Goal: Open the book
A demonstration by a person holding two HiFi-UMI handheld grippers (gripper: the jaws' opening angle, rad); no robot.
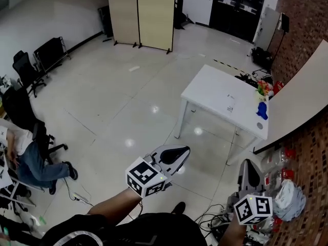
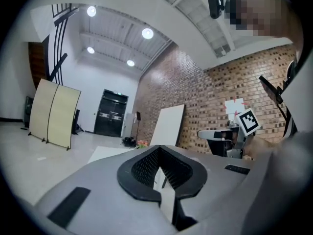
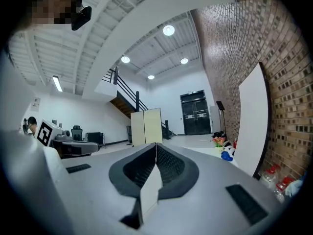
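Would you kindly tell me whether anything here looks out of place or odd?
Nothing looks spilled or damaged. A large white board leans against the brick wall, with plastic bottles and loose cables cluttering the floor nearby.

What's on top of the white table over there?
On the white table sit a blue thing, some colourful bits beside it and a small flat thing. They're too far away to name; nothing covers them.
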